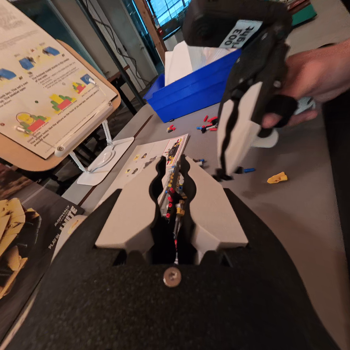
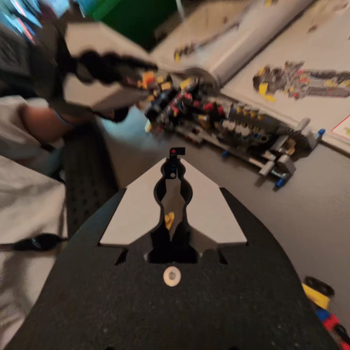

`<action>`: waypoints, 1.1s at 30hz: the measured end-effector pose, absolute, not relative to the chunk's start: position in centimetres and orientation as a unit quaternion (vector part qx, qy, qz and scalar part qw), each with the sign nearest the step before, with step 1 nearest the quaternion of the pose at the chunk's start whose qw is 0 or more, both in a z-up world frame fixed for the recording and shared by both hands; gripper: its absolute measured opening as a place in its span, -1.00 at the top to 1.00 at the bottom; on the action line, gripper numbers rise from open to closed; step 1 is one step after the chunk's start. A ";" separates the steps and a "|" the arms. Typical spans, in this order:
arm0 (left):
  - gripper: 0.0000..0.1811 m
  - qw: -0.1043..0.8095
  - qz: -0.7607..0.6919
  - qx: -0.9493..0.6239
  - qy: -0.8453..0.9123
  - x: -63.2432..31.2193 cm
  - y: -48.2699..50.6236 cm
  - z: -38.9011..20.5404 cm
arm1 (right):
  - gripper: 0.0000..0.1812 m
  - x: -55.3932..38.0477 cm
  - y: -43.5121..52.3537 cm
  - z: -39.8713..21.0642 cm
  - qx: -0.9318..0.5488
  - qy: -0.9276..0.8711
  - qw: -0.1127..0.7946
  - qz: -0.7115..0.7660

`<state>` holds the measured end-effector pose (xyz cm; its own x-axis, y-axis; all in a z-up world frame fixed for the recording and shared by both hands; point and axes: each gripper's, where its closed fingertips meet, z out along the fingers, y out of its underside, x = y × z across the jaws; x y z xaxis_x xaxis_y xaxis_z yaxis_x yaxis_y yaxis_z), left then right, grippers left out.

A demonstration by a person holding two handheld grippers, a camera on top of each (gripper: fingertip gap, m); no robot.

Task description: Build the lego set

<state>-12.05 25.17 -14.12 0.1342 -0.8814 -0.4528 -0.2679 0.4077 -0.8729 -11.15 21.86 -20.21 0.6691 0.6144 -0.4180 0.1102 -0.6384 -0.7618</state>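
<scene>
Two claws grip: left claw (image 1: 171,161) clamps the chassis (image 1: 175,197), right claw (image 2: 172,161) pinches a black piece (image 2: 173,161).

Right wrist view's lego assembly (image 2: 227,121) motion-blurred

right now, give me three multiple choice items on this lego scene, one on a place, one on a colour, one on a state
1. Where is the blue bin?
A. at the table's far end
B. on the floor
C. in a hand

2. What colour is the loose wedge piece on the table?
A. green
B. yellow
C. white

3. What is the right hand-held gripper doing?
A. open, empty
B. shut on a black piece
C. holding paper

Answers: A, it sits beyond the loose parts; B, it is plainly yellow; B, the tips pinch the piece.
</scene>
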 end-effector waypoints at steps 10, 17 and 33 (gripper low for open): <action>0.85 0.543 -0.268 -0.528 0.595 -12.0 26.3 -15.9 | 0.92 -11.0 19.0 -24.7 -0.905 -0.336 0.217 0.148; 0.86 0.538 -0.276 -0.536 0.589 -12.0 26.4 -15.9 | 0.74 -9.1 18.4 -22.0 -0.892 -0.315 0.281 0.161; 0.85 0.516 -0.294 -0.553 0.584 -11.9 26.1 -16.3 | 0.78 -10.0 15.5 -24.9 -0.908 -0.284 0.280 0.127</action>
<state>-11.86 26.11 -16.32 0.1446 -0.9494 -0.2787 -0.3435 0.2160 -0.9140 -9.99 15.52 -24.92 0.8061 0.5875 -0.0712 0.4457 -0.6818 -0.5801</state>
